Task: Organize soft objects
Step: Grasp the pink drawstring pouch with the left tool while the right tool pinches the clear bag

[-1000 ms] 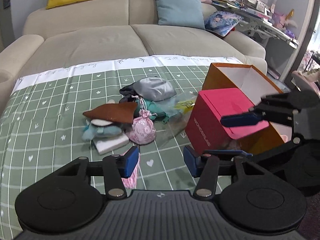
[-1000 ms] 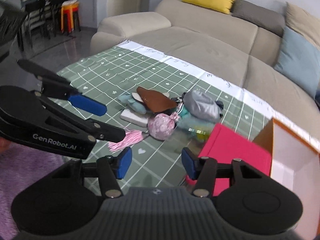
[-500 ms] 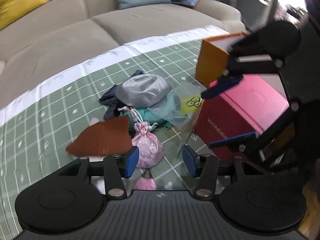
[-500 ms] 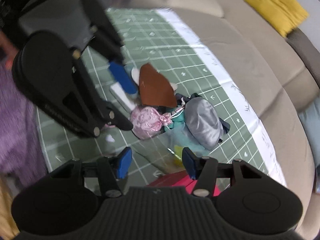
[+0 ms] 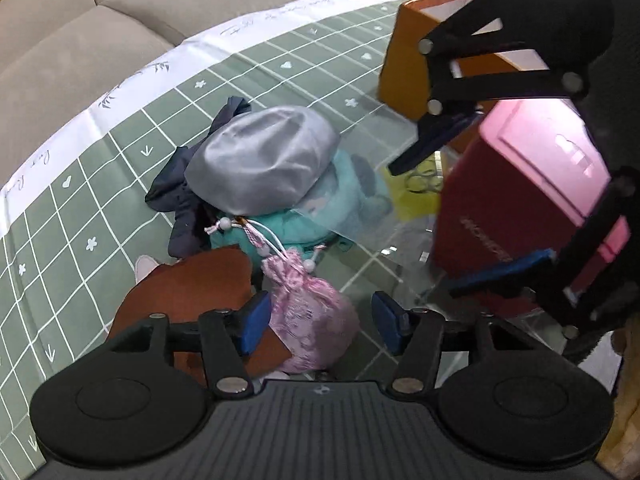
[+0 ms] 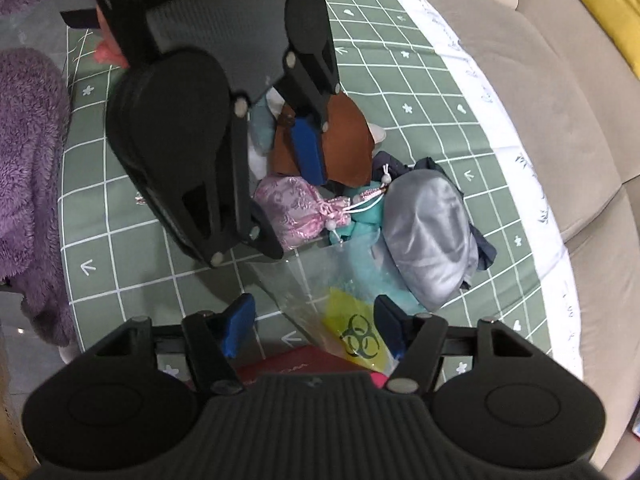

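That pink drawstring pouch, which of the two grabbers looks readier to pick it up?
The left gripper, probably. Its open jaws sit on either side of the pink pouch, low over the tablecloth. The right gripper is also open but hangs over the clear plastic bag, with the pouch farther ahead.

pink pouch (image 5: 310, 312) | cinched, on side | beside brown piece (image 5: 192, 296)

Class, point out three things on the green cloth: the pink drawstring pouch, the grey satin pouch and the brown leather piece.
pink drawstring pouch (image 5: 310, 316), left wrist view, on its bulging body.
grey satin pouch (image 6: 430, 232), right wrist view, on its shiny middle.
brown leather piece (image 5: 192, 286), left wrist view, on its flat top.
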Available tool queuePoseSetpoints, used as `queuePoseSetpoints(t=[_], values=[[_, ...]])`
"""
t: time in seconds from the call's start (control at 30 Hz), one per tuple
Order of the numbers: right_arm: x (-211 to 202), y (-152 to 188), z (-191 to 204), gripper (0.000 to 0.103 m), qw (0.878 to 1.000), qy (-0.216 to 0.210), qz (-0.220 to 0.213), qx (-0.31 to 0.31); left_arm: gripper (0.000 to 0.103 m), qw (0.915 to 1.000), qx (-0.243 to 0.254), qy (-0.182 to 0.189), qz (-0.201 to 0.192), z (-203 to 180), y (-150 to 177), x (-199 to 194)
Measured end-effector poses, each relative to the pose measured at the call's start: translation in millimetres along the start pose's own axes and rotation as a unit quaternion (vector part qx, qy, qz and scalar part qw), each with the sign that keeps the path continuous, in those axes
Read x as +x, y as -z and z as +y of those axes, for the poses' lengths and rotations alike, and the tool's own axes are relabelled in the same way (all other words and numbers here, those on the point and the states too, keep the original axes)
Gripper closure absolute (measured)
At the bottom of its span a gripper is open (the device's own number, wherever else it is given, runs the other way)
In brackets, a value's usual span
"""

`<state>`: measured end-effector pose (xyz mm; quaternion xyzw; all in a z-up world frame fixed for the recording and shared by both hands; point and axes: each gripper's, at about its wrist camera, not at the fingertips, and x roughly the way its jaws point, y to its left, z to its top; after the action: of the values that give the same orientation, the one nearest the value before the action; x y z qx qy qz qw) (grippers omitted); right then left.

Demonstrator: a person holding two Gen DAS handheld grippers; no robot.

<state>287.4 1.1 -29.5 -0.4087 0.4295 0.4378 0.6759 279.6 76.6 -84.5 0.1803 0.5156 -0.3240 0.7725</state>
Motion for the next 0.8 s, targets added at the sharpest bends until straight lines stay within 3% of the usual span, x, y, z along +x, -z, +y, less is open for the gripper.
queuePoseSetpoints(t=[0.2, 0.3, 0.4, 0.5, 0.6, 0.7, 0.8], values=[[6, 0, -4, 0.039, 1.0, -0.012, 0.001, 0.002, 0.036, 0.9992, -0.034, 0.008, 0.021, 16, -11, 15], [10, -1, -4, 0.041, 1.0, -0.012, 0.001, -0.002, 0.047, 0.9977, -0.06, 0.02, 0.025, 22, -12, 22], [15, -1, -6, 0.055, 1.0, -0.009, 0.004, -0.002, 0.052, 0.9966, -0.077, 0.021, 0.021, 26, -13, 24], [18, 1, -7, 0.062, 1.0, -0.013, 0.008, 0.0, 0.055, 0.9963, -0.082, 0.015, 0.018, 24, -12, 22], [23, 3, -11, 0.084, 1.0, -0.018, 0.011, 0.01, 0.061, 0.9959, -0.088, 0.009, 0.014, 22, -10, 18], [22, 4, -14, 0.1, 1.0, -0.021, 0.005, 0.023, 0.062, 0.9962, -0.087, 0.003, 0.007, 17, -8, 10], [14, 3, -16, 0.103, 0.999, -0.024, -0.004, 0.034, 0.063, 0.9955, -0.094, -0.006, -0.003, 13, -6, -2]])
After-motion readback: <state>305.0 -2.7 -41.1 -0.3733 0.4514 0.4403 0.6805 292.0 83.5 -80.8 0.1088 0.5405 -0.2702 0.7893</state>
